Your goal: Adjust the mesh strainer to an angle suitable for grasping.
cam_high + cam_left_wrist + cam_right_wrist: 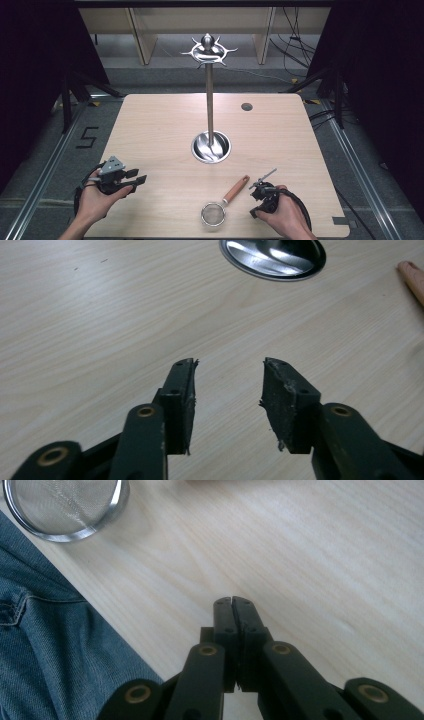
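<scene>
While the right gripper's (233,601) jaws were pressed together empty, the strainer (64,507) was seen apart at upper left.

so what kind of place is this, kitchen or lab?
Most likely a lab recording bay, not a kitchen: a bare wooden table walled in by black curtains, loose cables on the floor behind, and a taped "5" on the floor beside it.
</scene>
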Action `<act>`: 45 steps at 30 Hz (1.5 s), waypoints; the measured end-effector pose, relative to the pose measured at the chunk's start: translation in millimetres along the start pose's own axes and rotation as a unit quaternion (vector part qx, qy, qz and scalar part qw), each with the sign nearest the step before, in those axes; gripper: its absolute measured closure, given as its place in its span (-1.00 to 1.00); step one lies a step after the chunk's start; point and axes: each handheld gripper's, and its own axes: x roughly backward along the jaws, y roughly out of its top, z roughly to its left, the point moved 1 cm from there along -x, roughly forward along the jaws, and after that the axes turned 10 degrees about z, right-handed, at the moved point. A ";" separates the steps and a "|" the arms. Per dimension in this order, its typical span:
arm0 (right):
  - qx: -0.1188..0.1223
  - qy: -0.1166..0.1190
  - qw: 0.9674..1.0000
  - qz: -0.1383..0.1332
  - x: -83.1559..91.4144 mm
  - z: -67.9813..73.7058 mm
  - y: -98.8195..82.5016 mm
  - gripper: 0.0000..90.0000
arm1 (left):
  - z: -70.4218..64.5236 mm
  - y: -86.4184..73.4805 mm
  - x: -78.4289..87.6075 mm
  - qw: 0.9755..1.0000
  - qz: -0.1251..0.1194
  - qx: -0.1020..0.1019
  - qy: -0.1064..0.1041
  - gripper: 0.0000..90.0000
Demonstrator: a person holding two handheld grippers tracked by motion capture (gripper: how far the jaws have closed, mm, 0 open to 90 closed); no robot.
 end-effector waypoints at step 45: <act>-0.022 -0.092 0.995 0.042 -7.7 -20.6 97.5 1.00 | -1.3 2.3 -10.5 1.000 0.004 0.012 -0.023 -0.11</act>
